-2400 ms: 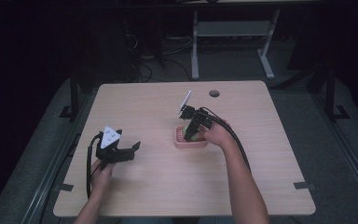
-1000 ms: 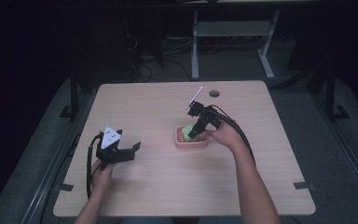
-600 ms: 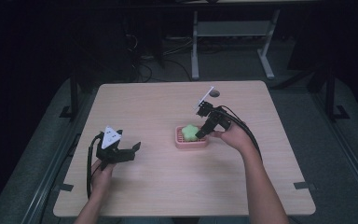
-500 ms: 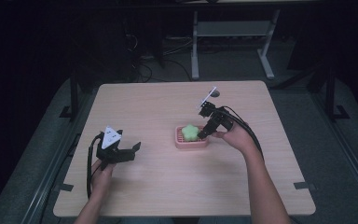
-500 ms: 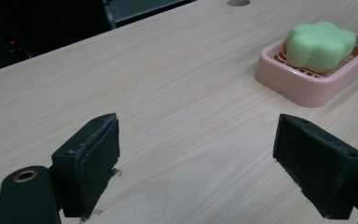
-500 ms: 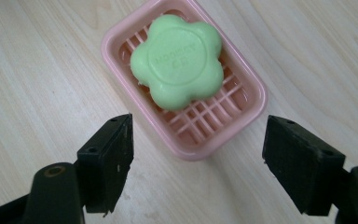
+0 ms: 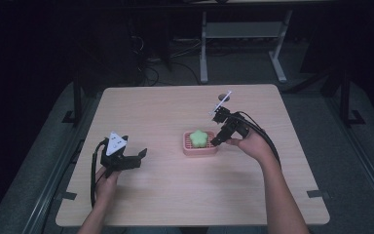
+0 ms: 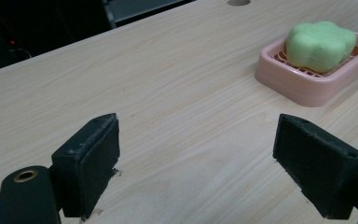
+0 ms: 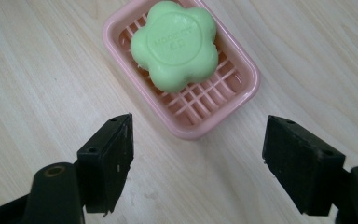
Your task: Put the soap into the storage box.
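A green flower-shaped soap (image 7: 199,138) (image 9: 175,44) (image 8: 320,44) lies in a pink slatted soap dish (image 7: 199,149) (image 9: 242,91) (image 8: 303,87) near the middle of the wooden table (image 7: 175,195). My right gripper (image 7: 220,140) (image 9: 196,170) hovers just right of the dish, open, with nothing between its jaws; the dish sits a little ahead of them. My left gripper (image 7: 139,157) (image 8: 209,172) rests low over the table at the front left, open and empty, pointing toward the dish.
A round cable hole (image 7: 222,97) (image 8: 237,2) is in the tabletop at the back. Beyond the table's far edge stand a white frame (image 7: 243,34) and cables on a dark floor.
My right gripper was over the dish, then let go of the soap there and drew back to the right and up. The left gripper stayed still.
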The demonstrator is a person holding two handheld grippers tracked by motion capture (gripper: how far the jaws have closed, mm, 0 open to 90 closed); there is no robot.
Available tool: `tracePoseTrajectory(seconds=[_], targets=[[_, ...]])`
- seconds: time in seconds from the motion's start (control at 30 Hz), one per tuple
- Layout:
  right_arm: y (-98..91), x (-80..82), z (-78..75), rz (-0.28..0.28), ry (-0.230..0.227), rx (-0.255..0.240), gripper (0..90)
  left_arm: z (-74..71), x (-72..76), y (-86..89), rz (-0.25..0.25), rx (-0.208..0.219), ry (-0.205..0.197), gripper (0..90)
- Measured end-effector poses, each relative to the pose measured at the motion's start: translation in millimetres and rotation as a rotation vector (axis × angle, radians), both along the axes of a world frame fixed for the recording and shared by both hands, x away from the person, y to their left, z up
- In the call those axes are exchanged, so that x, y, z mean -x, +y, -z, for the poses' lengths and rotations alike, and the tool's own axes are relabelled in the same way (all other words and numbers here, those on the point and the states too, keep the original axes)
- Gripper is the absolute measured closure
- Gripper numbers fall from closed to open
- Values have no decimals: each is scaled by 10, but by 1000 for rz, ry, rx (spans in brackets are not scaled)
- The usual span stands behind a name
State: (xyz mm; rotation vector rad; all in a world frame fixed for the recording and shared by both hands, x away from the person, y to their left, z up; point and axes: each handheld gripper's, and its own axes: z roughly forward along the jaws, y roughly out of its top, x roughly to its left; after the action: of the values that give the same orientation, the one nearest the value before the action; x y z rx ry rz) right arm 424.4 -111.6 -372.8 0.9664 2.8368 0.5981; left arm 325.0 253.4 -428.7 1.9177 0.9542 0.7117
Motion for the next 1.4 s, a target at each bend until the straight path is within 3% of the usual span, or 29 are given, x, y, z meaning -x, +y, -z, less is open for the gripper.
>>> tracePoseTrajectory(seconds=[1.4], targets=[[-603, 358, 199, 82, 12, -54, 247, 9, 2, -11, 4, -9, 7, 143]])
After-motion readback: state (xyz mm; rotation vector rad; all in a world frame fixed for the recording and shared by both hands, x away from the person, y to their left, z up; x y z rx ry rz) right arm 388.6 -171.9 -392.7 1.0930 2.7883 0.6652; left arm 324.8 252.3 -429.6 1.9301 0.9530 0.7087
